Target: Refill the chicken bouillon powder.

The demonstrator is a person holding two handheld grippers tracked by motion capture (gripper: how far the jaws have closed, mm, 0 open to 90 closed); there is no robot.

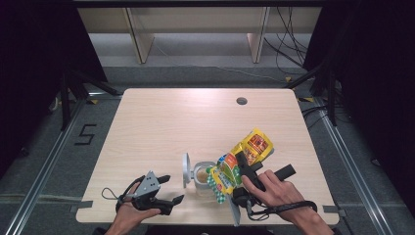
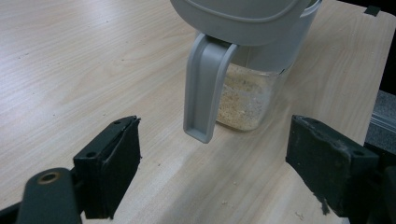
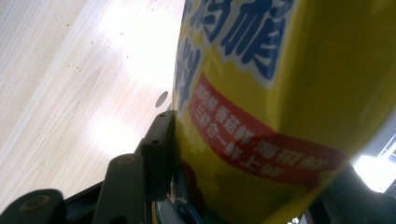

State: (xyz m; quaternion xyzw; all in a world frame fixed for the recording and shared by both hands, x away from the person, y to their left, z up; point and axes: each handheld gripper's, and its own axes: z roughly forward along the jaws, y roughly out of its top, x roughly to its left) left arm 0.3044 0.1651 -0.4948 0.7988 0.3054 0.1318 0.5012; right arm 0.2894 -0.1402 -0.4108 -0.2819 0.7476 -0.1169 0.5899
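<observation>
Jar: a clear jar [image 1: 202, 177] with a grey flip lid [image 1: 186, 170] swung open is seen on the tabletop [image 1: 161, 127]; beige powder fills its lower part.
Packet: a yellow seasoning packet [image 1: 241, 159] is tilted just right of the jar, its green lower end at the jar's mouth.
Right claw [image 1: 241, 172]: closed on the packet, clamped from both sides.
Left claw [image 1: 169, 189]: spread wide, nothing between the jaws, left of the jar.
Hard to make out: the packet's opening and contents cannot be seen.

Black tool [image 1: 173, 189] with grey triangular plate [image 1: 148, 184]
</observation>
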